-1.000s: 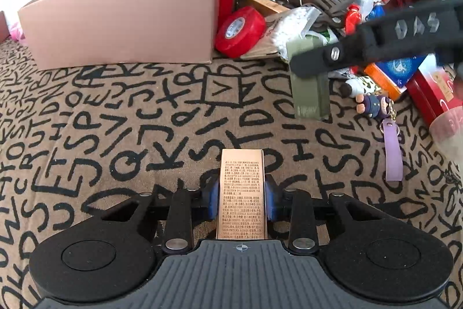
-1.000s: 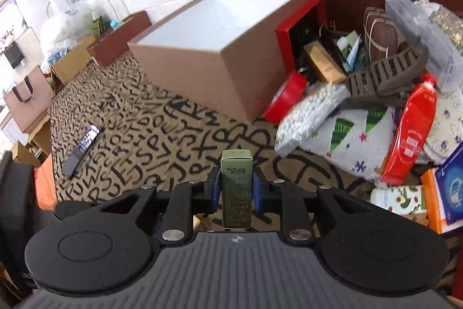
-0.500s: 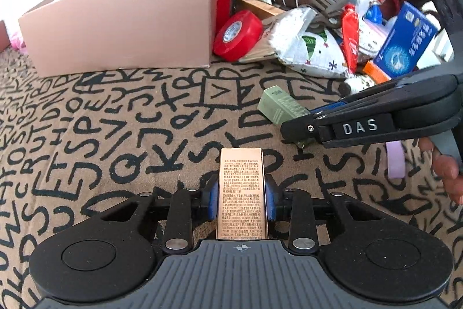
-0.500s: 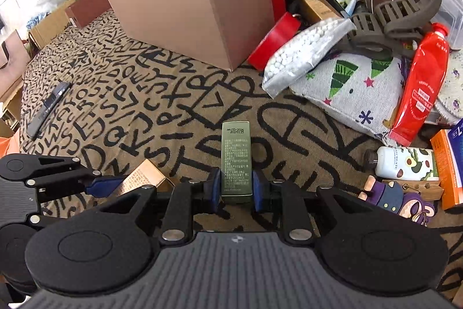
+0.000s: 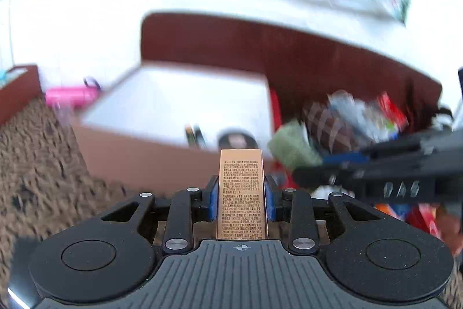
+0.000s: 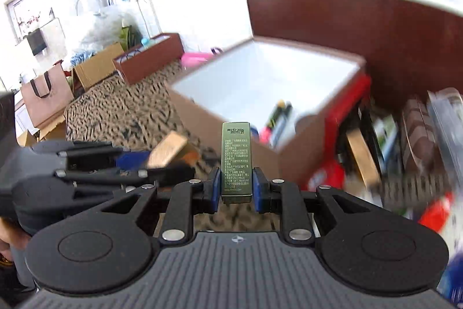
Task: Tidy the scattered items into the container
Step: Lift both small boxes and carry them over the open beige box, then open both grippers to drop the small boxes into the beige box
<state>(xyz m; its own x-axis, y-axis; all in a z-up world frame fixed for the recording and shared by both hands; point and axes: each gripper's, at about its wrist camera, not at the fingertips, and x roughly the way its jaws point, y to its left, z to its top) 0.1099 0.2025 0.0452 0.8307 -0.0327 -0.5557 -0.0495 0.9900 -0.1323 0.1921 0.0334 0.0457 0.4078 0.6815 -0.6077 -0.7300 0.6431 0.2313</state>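
Both claws lifted off patterned cloth since earlier frame, now raised facing cardboard box (image 6: 260, 94). Left claw (image 5: 241, 201) clenched on copper carton (image 5: 242, 193); right claw (image 6: 235, 190) clenched on green carton (image 6: 235, 161). Advice: clear near wall, centre over opening, release one by one.

Copper box (image 5: 242, 193) in left tool (image 5: 240, 203), nr carton (image 5: 139, 144)

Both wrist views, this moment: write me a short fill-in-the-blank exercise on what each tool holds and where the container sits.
1. The left tool is shut on a ____-coloured box.
2. The right tool grips a slim ____ box.
3. The open cardboard container has a ____ interior.
4. A ____ box leans against the container's side.

Missing words: copper; green; white; red
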